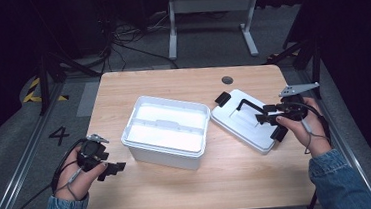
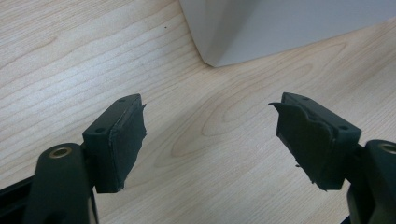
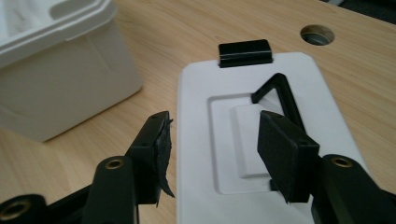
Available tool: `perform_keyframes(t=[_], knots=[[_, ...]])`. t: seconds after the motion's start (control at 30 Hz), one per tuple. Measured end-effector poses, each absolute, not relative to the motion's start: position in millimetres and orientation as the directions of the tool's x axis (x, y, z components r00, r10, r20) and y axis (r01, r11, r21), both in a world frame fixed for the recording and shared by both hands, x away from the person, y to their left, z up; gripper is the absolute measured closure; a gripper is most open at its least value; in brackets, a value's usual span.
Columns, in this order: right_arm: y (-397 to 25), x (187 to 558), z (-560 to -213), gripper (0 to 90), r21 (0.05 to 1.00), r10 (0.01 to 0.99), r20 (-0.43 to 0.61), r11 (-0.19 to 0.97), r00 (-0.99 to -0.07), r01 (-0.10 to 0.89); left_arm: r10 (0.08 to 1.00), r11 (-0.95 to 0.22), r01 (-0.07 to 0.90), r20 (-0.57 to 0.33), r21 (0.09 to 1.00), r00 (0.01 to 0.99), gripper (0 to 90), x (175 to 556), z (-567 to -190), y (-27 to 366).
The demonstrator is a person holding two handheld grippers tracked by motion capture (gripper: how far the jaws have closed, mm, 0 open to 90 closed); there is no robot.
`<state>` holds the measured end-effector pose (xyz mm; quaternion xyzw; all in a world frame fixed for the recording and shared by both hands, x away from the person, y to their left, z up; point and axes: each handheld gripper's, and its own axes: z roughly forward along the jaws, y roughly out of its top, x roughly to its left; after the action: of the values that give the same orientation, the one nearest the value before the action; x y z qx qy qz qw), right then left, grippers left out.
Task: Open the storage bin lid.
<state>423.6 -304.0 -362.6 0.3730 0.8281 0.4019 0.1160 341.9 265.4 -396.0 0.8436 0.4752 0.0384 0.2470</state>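
A wooden table is seen from above, with a person's forearms in denim sleeves coming in at six o'clock. At the centre stands a white plastic storage box, open at the top; its inside looks white and empty, though glare hides the detail. At about three o'clock from the box, just beside it and apart from it, its white lid lies flat, top side up, with a black latch at its far end and a black carrying handle raised off its surface. The right gripper hovers over the lid's near end, jaws spread wide around nothing, one over the lid's recessed middle and the other near its edge; it is probably placed there to take hold of the lid or its handle. The left gripper waits at about eight o'clock from the box, low over bare wood near the box's corner, jaws likewise wide apart and empty, likely kept ready to steady the box when the lid is brought across.
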Motion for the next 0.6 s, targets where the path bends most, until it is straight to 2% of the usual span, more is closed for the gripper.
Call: perform_keyframes(t=[0.6], knots=[[-261.9, 369.6, -360.2, 44.9, 0.737, 0.622, 0.121, 0.466, -0.774, 0.489, 0.815, -0.444, 0.773, -0.154, 0.453, 0.558, 24.2, 342.9, -396.4, 262.6]])
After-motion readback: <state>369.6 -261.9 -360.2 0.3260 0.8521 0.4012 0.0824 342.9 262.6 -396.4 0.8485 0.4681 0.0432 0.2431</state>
